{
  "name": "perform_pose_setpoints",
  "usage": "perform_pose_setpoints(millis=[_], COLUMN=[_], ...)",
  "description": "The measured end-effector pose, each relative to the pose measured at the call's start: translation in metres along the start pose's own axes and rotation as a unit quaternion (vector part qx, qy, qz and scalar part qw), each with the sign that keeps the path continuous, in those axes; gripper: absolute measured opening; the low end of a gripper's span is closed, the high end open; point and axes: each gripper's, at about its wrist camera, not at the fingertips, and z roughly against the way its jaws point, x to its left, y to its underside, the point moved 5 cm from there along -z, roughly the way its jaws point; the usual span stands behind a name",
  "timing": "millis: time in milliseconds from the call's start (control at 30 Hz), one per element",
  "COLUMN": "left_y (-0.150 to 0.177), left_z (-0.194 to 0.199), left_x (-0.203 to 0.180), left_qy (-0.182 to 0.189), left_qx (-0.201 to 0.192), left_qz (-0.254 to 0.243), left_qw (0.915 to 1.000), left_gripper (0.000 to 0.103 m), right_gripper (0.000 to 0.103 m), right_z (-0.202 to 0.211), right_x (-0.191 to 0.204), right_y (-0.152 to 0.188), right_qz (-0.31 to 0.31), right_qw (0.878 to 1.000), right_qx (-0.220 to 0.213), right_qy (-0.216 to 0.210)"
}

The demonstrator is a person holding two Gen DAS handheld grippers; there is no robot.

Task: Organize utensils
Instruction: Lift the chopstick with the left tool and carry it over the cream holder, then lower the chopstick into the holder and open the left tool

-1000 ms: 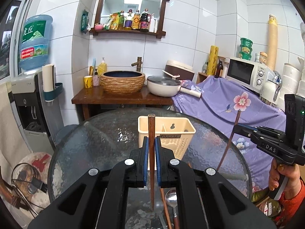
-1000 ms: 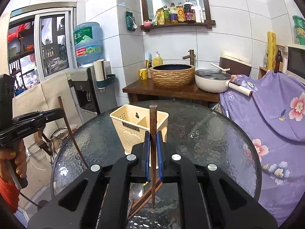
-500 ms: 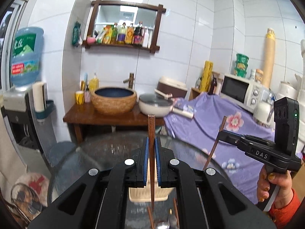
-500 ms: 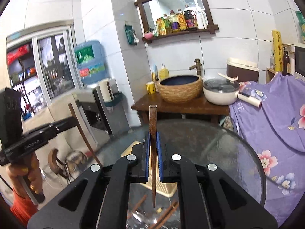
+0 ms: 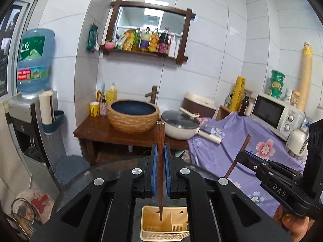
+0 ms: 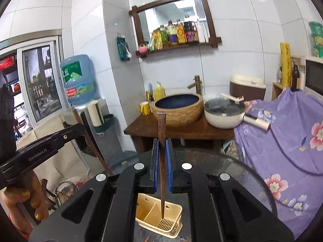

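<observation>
My left gripper is shut on a dark wooden chopstick held upright, thin end down. Below it the beige two-compartment caddy stands on the glass table, and the chopstick's tip lines up with its left compartment. My right gripper is shut on a second upright chopstick, its tip in line with the slotted floor of the caddy. Each gripper also shows in the other's view: the right gripper at the right, the left gripper at the left, held by a hand.
The round glass table lies under both grippers. Behind it stand a wooden stand with a woven basin and a white pan. A purple flowered cloth and a microwave are to the right, a water dispenser to the left.
Both grippers have risen and moved forward with their chopsticks. The caddy has slid from ahead of the fingers to beneath them, and the loose utensils have dropped out of view.
</observation>
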Motion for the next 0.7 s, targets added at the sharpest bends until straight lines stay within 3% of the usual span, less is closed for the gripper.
perform_pose_setpoints(millis=[333,700], left_y=[0.072,0.094], left_z=[-0.039,-0.06], left_x=[0.01,0.007], left_qy=[-0.009,-0.012], left_qx=[0.05,0.075], left_qz=[-0.004,-0.003], left_qw=[0.9987,0.9971], left_gripper=[0.007,0.007], right_gripper=[0.008,0.008], right_z=[-0.045,-0.053], right_x=[-0.012,-0.022], right_y=[0.075,0.087], right_qz=[-0.009,-0.018], right_qw=[0.998,0.998], right_qx=[0.055,0.064], right_qy=[0.007,0.013])
